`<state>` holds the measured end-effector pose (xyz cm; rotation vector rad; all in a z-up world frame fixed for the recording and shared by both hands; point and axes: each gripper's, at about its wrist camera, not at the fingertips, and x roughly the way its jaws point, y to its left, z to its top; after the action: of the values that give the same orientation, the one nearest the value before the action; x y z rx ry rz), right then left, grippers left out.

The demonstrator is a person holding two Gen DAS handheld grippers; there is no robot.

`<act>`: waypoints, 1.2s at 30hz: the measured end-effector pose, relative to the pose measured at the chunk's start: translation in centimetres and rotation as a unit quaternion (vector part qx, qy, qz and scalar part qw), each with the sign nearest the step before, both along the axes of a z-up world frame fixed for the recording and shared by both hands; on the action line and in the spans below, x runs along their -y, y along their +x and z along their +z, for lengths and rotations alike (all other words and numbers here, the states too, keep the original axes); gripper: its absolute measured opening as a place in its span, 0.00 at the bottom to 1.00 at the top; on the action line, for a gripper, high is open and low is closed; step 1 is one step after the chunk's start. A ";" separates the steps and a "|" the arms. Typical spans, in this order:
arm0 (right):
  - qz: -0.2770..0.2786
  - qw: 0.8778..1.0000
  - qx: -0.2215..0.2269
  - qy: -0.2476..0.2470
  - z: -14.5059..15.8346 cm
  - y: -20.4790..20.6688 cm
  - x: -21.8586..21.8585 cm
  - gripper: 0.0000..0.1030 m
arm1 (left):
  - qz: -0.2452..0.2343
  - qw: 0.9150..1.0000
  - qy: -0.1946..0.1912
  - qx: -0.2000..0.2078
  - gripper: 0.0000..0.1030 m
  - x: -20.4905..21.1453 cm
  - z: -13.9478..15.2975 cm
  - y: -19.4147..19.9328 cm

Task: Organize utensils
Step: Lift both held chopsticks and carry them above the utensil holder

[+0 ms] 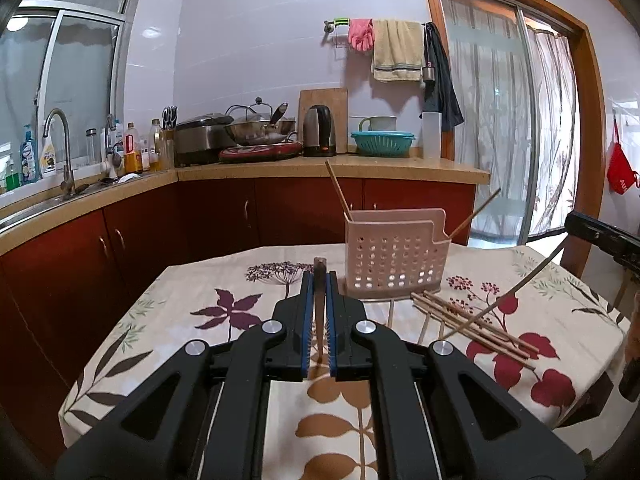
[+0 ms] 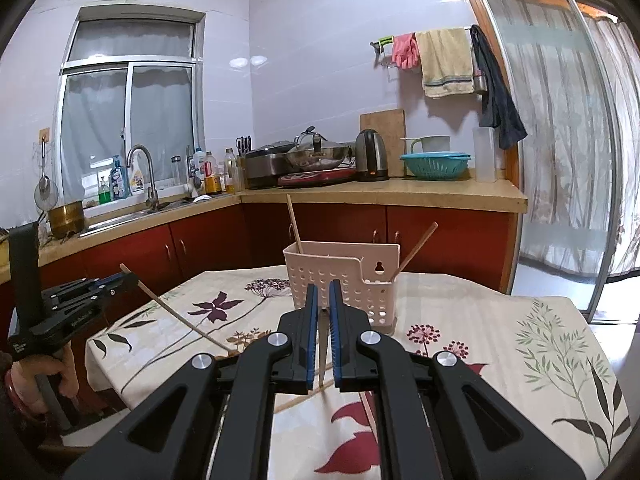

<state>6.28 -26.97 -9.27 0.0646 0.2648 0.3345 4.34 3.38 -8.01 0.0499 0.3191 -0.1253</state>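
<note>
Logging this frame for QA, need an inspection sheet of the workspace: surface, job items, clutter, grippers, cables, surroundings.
Surface: table under floral cloth.
Job's things: pink perforated holder with two chopsticks leaning out; loose chopstick pile beside it.
Clutter: nothing seen on the table.
Grippers: left gripper shut on a chopstick; right gripper shut on another chopstick.
Cables: nothing seen.
Surroundings: kitchen counter, sink, kettle, sliding door.

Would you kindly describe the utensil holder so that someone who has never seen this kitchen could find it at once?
Start at the table with the floral cloth, in front of the red cabinets. Near its far edge stands a pale pink plastic holder, upright, its front wall pierced with rows of holes. Two chopsticks lean out of it, unlike the loose chopsticks lying flat on the cloth beside it.
</note>
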 end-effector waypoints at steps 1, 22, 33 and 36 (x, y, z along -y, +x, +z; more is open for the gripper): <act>0.001 1.000 0.000 0.000 0.3 0.6 -0.1 0.06 | 0.000 1.000 -0.002 -0.003 0.06 -0.2 0.3 0.4; 0.011 1.000 0.006 -0.009 1.3 6.5 -2.2 0.06 | 0.001 1.000 -0.004 0.011 0.06 -0.6 1.9 5.8; 0.018 0.999 0.023 0.015 5.4 7.2 -0.8 0.06 | -0.039 0.998 -0.034 0.026 0.06 0.2 5.4 7.1; 0.021 0.999 0.042 0.011 7.5 7.1 -0.5 0.06 | -0.053 0.997 -0.038 0.042 0.06 0.7 7.1 7.2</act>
<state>13.40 -26.47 -1.82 0.0670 0.1787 0.3818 11.56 2.72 -0.87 -0.0032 0.2265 -0.2402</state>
